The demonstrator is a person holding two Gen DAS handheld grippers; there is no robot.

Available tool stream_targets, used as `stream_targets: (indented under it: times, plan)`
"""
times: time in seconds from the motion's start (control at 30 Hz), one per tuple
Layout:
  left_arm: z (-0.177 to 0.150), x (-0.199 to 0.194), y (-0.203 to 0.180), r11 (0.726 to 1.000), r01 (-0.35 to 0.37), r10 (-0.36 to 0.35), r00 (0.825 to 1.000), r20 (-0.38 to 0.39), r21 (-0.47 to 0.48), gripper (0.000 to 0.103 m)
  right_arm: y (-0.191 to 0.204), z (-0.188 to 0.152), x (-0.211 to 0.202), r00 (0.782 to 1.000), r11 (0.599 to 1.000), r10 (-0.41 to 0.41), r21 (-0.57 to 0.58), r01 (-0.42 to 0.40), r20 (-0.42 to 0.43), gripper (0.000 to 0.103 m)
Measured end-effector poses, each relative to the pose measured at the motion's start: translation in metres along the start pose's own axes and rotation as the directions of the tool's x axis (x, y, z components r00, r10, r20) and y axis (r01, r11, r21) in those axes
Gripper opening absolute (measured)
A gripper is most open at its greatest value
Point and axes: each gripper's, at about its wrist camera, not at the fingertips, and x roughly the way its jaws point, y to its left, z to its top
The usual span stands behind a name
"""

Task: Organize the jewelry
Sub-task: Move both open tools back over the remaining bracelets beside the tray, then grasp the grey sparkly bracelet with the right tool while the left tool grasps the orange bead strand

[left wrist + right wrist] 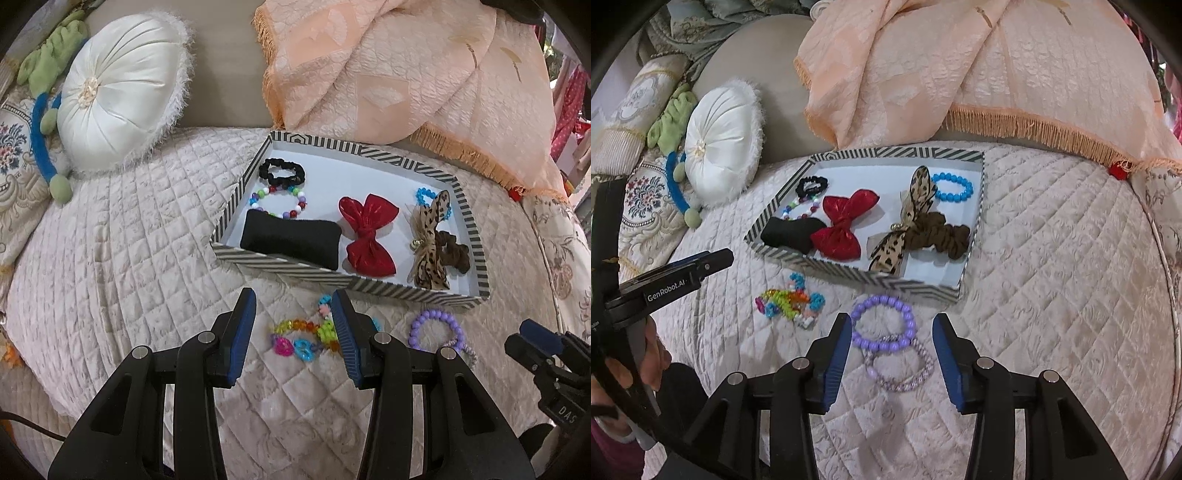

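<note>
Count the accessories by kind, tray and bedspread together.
Bracelets: 5 (multicolour beaded, blue, purple, lilac woven, colourful chain)
Scrunchies: 2 (black, brown)
Bows: 2 (red, leopard)
Black cushion: 1
Total: 10

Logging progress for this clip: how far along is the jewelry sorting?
Done: the striped tray already holds a red bow, blue bead bracelet, black scrunchie and more. In hand: nothing; the left gripper and right gripper are open. Left on the quilt: multicoloured plastic chain, purple bead bracelet, sparkly lilac bracelet.
</note>
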Motion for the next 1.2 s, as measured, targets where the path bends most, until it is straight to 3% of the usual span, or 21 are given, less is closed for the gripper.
stream_targets:
  times: [0.3,0.5,0.9,1.2]
  plan:
    - [-0.016,0.003,0.004,1.0,0.018,-0.018,0.999,-0.04,-0.016,0.042,0.002,-0.013,0.003,1.0,1.0,-0.001,-0.002,0.001,-0.023,0.046]
    - [-0.022,0.011,0.022,0.995,0.062,-0.069,0.993,-0.093,-0.078,0.042,-0.01,-0.021,0.011,0.999,1.0,-0.009,0.015,0.01,-0.05,0.047]
    - [-0.027,0.033,0.065,0.966,0.107,-0.149,0.974,-0.168,-0.234,0.042,-0.03,-0.031,0.032,0.995,0.999,-0.01,0.052,0.015,-0.095,0.047]
    - [-0.026,0.056,0.059,0.957,0.146,-0.205,0.951,-0.233,-0.25,0.042,-0.03,-0.038,0.048,0.991,0.999,0.001,0.043,0.005,-0.132,0.047]
